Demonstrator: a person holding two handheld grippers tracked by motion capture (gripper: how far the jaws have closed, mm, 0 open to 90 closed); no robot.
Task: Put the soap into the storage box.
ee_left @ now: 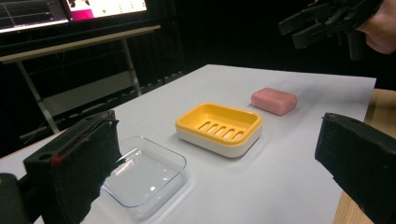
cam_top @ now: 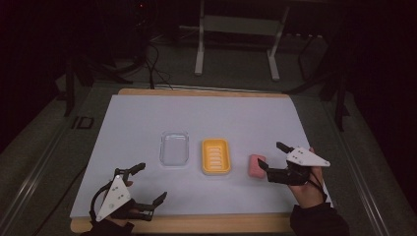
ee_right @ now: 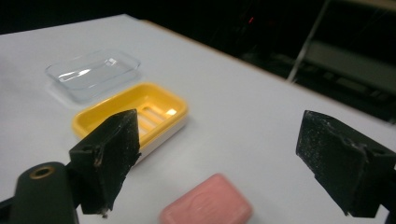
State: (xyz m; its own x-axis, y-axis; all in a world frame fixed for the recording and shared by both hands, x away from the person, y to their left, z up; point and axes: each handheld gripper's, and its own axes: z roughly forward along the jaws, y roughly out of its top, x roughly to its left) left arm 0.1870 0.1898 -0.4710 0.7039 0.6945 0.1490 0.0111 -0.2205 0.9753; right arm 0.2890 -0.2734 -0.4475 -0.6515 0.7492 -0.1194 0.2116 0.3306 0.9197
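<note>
1. I take the yellow soap dish as my landmark: it sits mid-sheet on the white table cover, its slotted tray facing up and holding nothing.
2. The pink soap bar lies flat just to the right of the dish, apart from it, with bare cover between them. My guess is it belongs in the dish, which would explain why it lies so close.
3. My right gripper hovers at the far side of the bar from the dish, jaws spread wide and not touching the bar. In the right gripper view the bar lies low between them, so I judge I am lined up to straddle it.
4. The clear lid rests just left of the dish, hollow side up, within reach of my other hand.
5. My left gripper waits nearer me than the dish and to its left, jaws apart and holding nothing, out of the right hand's way.
</note>
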